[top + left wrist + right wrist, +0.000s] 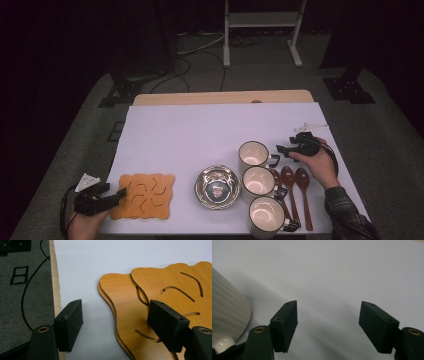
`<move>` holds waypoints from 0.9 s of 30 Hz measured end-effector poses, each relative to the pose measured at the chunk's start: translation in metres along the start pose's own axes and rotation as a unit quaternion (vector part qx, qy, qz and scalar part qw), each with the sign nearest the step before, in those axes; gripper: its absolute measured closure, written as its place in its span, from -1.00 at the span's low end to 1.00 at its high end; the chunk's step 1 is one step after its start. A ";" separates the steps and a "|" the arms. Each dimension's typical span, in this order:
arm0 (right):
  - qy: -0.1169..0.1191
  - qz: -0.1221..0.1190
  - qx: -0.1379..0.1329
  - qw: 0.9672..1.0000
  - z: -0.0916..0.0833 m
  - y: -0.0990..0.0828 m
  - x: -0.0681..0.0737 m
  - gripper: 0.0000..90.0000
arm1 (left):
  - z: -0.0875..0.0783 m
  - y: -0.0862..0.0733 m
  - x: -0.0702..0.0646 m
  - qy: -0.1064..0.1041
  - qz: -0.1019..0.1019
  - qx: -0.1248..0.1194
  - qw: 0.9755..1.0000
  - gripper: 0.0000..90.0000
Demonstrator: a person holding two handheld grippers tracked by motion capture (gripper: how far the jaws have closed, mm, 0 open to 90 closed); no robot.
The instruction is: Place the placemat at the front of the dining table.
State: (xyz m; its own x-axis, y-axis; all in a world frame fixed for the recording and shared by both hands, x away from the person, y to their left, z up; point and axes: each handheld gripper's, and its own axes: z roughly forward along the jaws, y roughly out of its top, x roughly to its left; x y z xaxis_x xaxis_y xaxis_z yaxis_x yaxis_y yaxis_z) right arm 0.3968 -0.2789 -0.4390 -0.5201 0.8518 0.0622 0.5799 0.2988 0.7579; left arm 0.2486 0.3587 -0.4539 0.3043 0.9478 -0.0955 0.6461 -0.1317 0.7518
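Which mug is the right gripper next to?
On the white sheet, three cream mugs run in a column right of the steel bowl. It's the farthest mug, at the top of the column, level with the right gripper.

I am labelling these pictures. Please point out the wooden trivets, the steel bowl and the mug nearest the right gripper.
wooden trivets (125, 305), left gripper view, bare face of the lower trivet
steel bowl (202, 184), high view, left rim
far mug (243, 154), high view, left rim
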 end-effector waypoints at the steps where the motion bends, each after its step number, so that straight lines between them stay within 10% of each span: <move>1: 0.001 -0.001 -0.002 1.000 -0.002 0.001 0.000 -0.30 | 0.000 0.000 0.000 0.000 0.000 0.000 1.000 -0.39; 27: 0.064 -0.030 -0.063 0.996 -0.029 0.026 0.009 -0.21 | 0.000 0.000 0.000 0.000 0.000 0.001 1.000 -0.39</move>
State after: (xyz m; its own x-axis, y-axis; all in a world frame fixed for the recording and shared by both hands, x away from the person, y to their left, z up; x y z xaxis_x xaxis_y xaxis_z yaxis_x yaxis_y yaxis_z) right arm 0.3892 -0.2759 -0.3997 -0.6313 0.7702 0.0907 0.4669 0.2841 0.8374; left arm 0.2487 0.3587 -0.4538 0.3046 0.9477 -0.0953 0.6474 -0.1326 0.7505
